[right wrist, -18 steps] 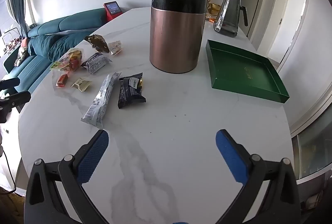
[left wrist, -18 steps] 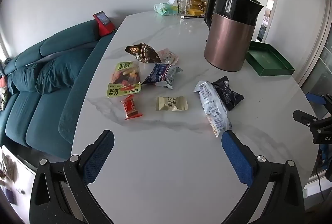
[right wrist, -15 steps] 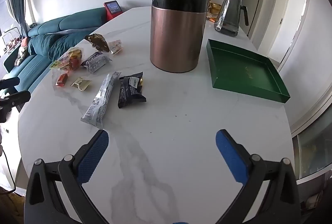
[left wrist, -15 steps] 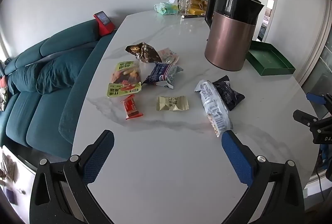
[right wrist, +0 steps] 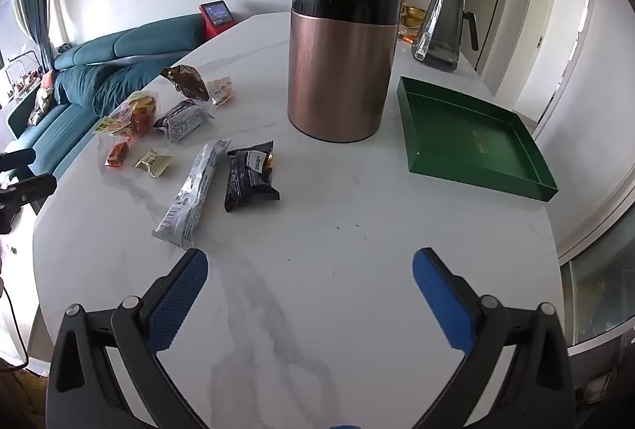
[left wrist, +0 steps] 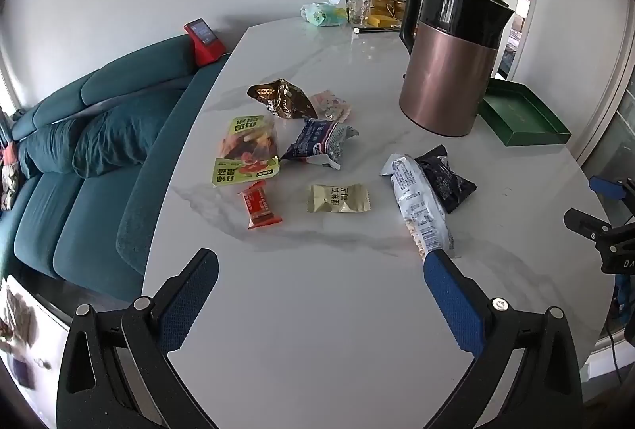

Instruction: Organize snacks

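Observation:
Several snack packets lie on the white marble table (left wrist: 325, 310): a long white packet (left wrist: 416, 202), a black packet (left wrist: 446, 177), a gold sachet (left wrist: 338, 198), a red bar (left wrist: 258, 204), a yellow-green packet (left wrist: 248, 151), a blue-white packet (left wrist: 319, 143), a brown foil bag (left wrist: 283, 99) and a pink packet (left wrist: 330, 105). An empty green tray (right wrist: 472, 135) sits to the right. My left gripper (left wrist: 320, 270) is open and empty, short of the snacks. My right gripper (right wrist: 309, 270) is open and empty, near the long white packet (right wrist: 192, 189) and the black packet (right wrist: 250, 175).
A tall copper kettle (left wrist: 448, 60) stands between the snacks and the tray. A glass pitcher (right wrist: 442, 26), cups and tissues sit at the table's far end. A teal sofa (left wrist: 79, 151) runs along the left edge. The right gripper shows at the left view's right edge (left wrist: 603, 230).
Both grippers have crept slightly forward toward the table items. Both stay open; no snack has moved.

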